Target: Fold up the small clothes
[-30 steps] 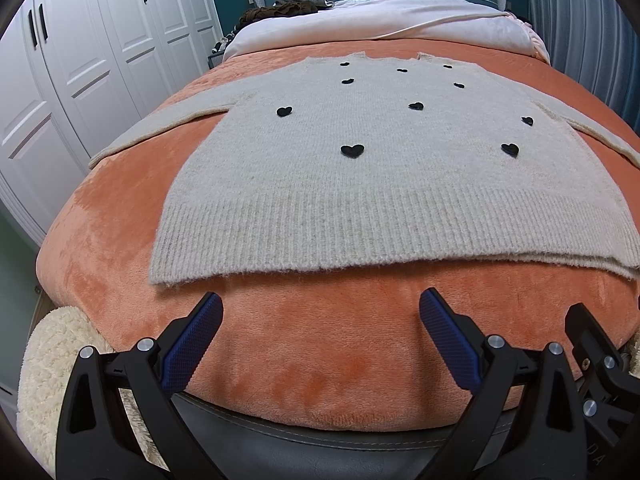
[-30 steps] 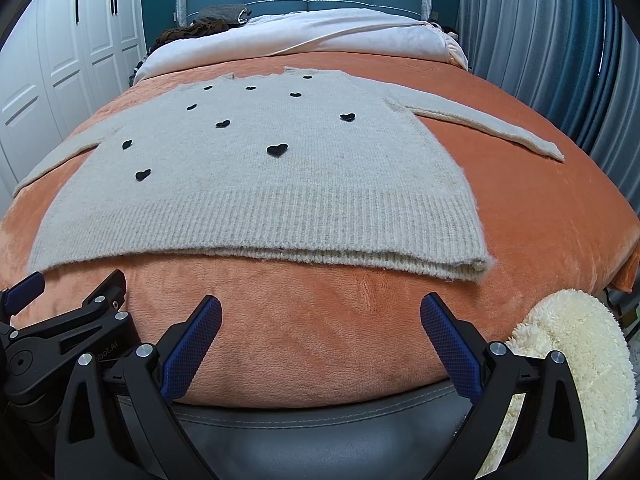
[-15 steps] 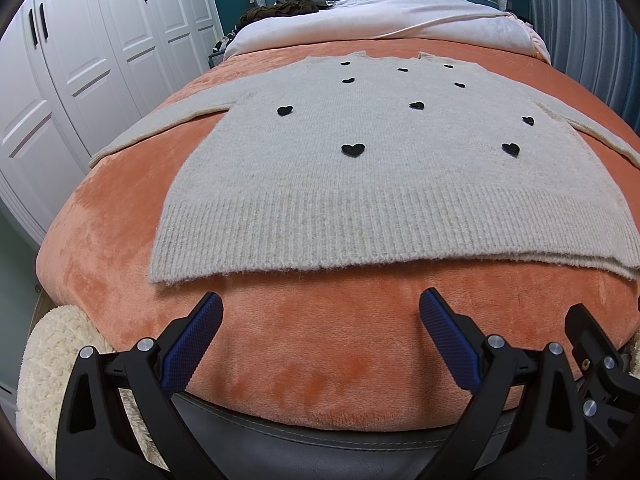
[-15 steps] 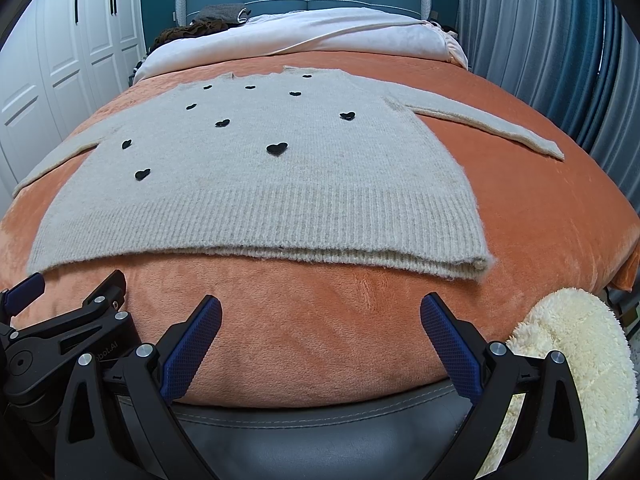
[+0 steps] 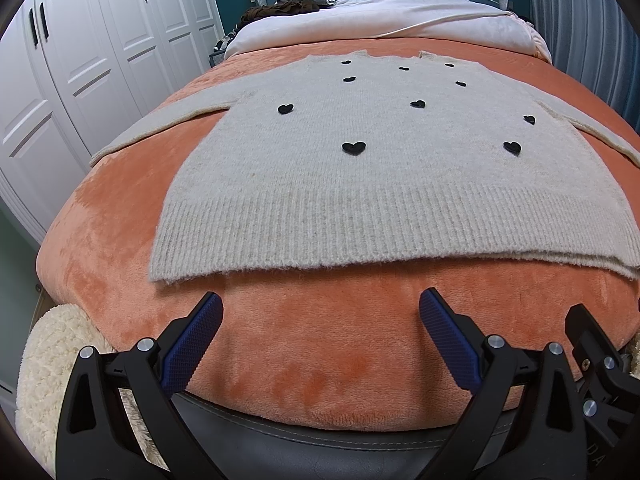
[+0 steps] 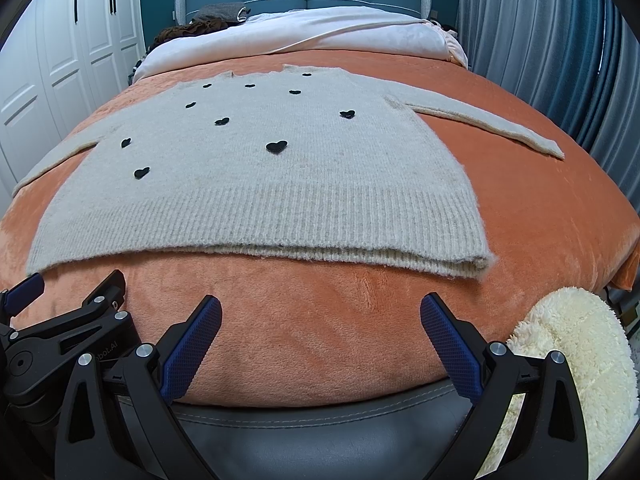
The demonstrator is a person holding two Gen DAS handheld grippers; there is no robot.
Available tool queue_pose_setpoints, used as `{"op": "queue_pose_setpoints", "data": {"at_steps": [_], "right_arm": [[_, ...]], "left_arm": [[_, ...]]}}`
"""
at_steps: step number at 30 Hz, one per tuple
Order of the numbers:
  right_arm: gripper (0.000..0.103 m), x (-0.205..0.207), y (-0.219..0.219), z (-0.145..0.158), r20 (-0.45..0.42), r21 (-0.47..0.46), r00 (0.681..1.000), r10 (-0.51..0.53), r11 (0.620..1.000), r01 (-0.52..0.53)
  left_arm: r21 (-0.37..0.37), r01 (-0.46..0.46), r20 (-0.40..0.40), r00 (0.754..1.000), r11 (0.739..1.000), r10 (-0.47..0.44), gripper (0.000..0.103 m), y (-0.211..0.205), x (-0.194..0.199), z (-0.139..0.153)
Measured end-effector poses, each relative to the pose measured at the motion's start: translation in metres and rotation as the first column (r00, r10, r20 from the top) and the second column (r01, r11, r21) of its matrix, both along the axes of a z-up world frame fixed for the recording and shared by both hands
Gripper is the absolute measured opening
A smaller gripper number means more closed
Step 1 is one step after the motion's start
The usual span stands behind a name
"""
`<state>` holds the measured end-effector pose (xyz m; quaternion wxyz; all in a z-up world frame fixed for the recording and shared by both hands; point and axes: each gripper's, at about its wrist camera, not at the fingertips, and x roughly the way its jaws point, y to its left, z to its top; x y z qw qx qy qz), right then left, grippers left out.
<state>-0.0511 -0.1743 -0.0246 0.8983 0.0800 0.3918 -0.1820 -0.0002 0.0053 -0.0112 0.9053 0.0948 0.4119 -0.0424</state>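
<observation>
We see white wardrobe (image 5: pixel 80 80) far left. Our left gripper (image 5: pixel 320 320) hovers at foot of bed, jaws spread wide, empty, just short of hem. Beige sweater (image 5: pixel 360 184) with black hearts lies flat on orange blanket (image 5: pixel 320 360), sleeves out to both sides. Our right gripper (image 6: pixel 320 320) alongside, jaws spread too, nothing between. Right sleeve (image 6: pixel 488 128) reaches toward curtain (image 6: pixel 560 60). Fluffy cream rug (image 6: pixel 572 360) at lower right.

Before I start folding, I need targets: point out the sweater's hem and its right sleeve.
Hem (image 5: pixel 360 236), left wrist view, middle of ribbed band.
Right sleeve (image 6: pixel 492 124), right wrist view, mid-length of sleeve.
</observation>
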Motion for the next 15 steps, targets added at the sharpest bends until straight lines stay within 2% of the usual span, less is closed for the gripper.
{"op": "queue_pose_setpoints", "data": {"at_steps": [15], "right_arm": [[0.098, -0.0015, -0.0021, -0.0019, -0.002, 0.002, 1.0, -0.002, 1.0, 0.002]], "left_arm": [[-0.001, 0.0, -0.001, 1.0, 1.0, 0.0, 0.096, 0.0007, -0.0004, -0.0003]]}}
